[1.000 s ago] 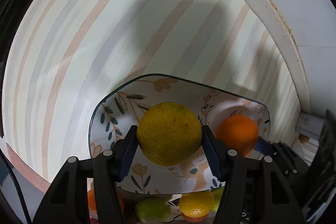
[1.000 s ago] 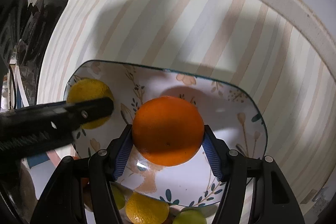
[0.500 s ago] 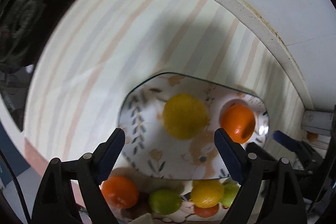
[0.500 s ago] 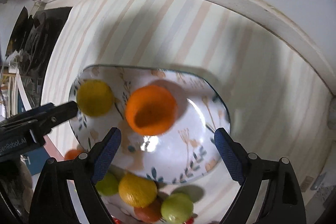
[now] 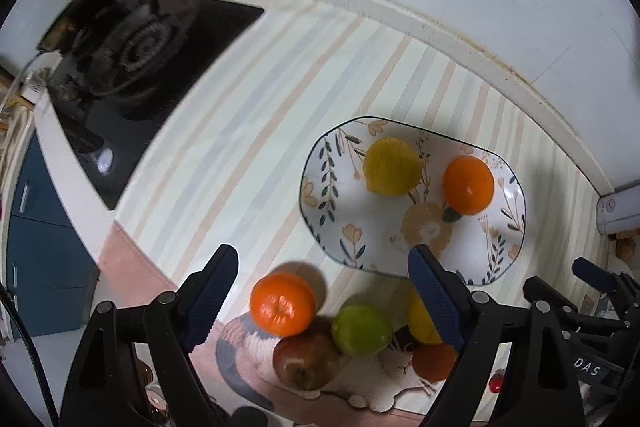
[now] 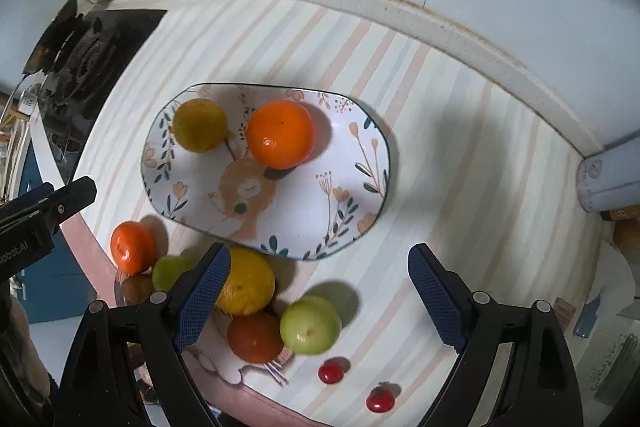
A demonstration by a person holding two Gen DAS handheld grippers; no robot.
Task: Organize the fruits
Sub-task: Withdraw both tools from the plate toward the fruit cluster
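Fruits lie in two groups on the striped tabletop (image 6: 460,155): two on the floral plate (image 6: 360,163) toward the back edge, the rest loose just in front of it. The left tongs (image 5: 322,301) and right tongs (image 6: 320,299) both stand wide apart above the loose group, nothing between their pads. The right tongs' near finger covers part of a yellow citrus (image 6: 250,287), and a brown fruit (image 6: 134,289) at the front edge is half cut off by the other tool's shadow. On the plate sit one yellow citrus (image 6: 199,125) and one orange (image 6: 280,134), just beside each other. Loose fruit: two oranges (image 6: 132,247) (image 6: 256,337), two green fruits (image 6: 310,325) (image 6: 172,273), one yellow citrus, one brown fruit, and two small red ones (image 6: 331,372) (image 6: 380,401) near the front edge, too small to name.
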